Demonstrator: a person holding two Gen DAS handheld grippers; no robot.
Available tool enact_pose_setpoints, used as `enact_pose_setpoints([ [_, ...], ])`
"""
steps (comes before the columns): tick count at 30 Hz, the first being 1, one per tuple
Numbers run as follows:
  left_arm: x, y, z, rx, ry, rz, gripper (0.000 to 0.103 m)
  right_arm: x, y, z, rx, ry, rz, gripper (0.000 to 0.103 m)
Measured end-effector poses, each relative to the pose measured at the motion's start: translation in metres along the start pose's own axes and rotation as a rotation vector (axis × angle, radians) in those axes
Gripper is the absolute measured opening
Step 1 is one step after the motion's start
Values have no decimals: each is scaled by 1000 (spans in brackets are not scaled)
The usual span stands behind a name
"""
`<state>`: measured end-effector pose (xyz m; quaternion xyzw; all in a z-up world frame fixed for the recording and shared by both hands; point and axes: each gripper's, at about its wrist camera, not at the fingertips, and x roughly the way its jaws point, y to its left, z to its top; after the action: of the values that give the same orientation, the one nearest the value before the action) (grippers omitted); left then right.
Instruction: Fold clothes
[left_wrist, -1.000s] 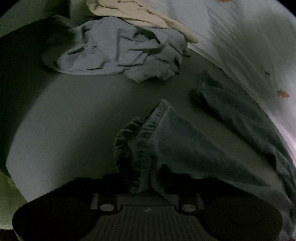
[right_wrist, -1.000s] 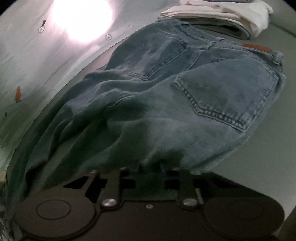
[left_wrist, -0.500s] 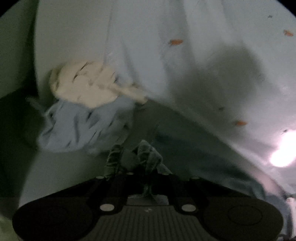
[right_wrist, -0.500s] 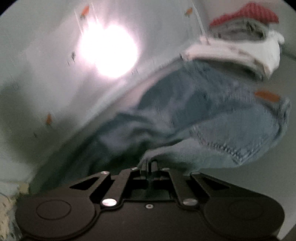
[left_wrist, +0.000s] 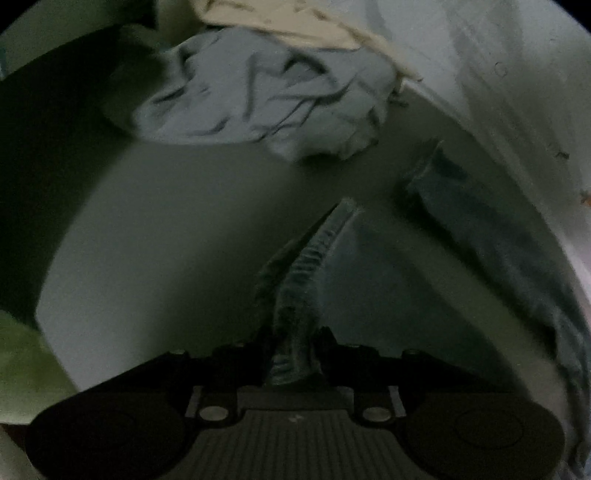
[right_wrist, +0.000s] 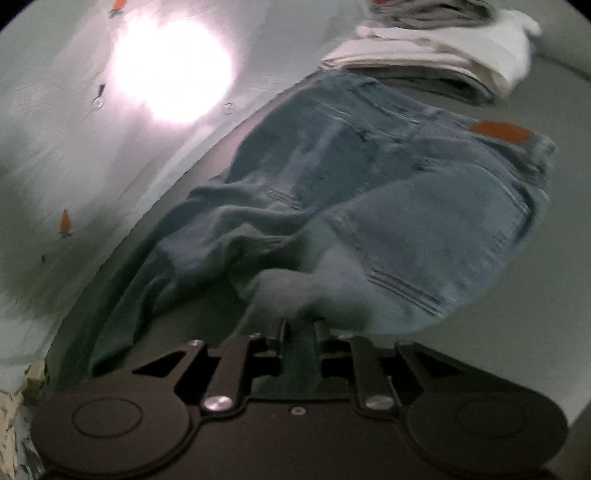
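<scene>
A pair of blue jeans (right_wrist: 388, 206) lies on the grey table, back pockets up, with a brown leather patch (right_wrist: 498, 133) at the waistband. My right gripper (right_wrist: 300, 328) is shut on a fold of the jeans near the seat. In the left wrist view my left gripper (left_wrist: 293, 343) is shut on the bunched hem of one jeans leg (left_wrist: 314, 258), held taut. The other leg (left_wrist: 498, 240) lies along the right side of the table.
A crumpled light blue garment (left_wrist: 258, 96) and a cream one (left_wrist: 288, 18) lie at the far end. A stack of folded white and grey clothes (right_wrist: 443, 48) sits beyond the waistband. A pale patterned wall (right_wrist: 55, 166) with a bright glare borders the table.
Both grippers swung up toward the wall half a second ago and have come back down toward the table. The leg hem in my left gripper is now stretched narrow instead of bunched wide.
</scene>
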<state>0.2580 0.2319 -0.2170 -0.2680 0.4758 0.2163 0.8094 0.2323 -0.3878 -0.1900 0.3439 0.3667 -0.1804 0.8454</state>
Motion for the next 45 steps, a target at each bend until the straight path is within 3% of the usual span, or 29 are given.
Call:
enact_pose_setpoints([
  [4,-5,10,-7,38,-16,-27,31,0,-12,-4,17,12,-45,20],
  [10,-13,0,-26,271,-12,-48,31,5,-26,-9,86,33,-55,24],
  [13,-12,-3,-39,313,1,-99,33,4,-36,-10,155,27,-38,28],
  [16,-6,-6,-44,297,-10,-108,38,5,-42,-12,199,19,-26,29],
  [22,13,-20,-42,321,-57,15,38,11,-42,-8,236,5,8,34],
  [25,17,-19,-42,329,-76,34,38,16,-35,-4,192,0,-4,39],
  [35,24,-20,-35,273,-124,58,38,50,-8,-3,44,50,-53,39],
  [37,25,-21,-34,270,-136,63,29,53,-5,-2,18,47,-63,36],
  [39,25,-21,-32,252,-149,59,19,57,-4,-1,11,56,-52,8],
  [40,25,-20,-30,233,-154,51,14,60,-5,-1,21,60,-48,5],
  [45,13,-21,-20,205,-201,31,9,50,2,4,-33,22,-32,2],
])
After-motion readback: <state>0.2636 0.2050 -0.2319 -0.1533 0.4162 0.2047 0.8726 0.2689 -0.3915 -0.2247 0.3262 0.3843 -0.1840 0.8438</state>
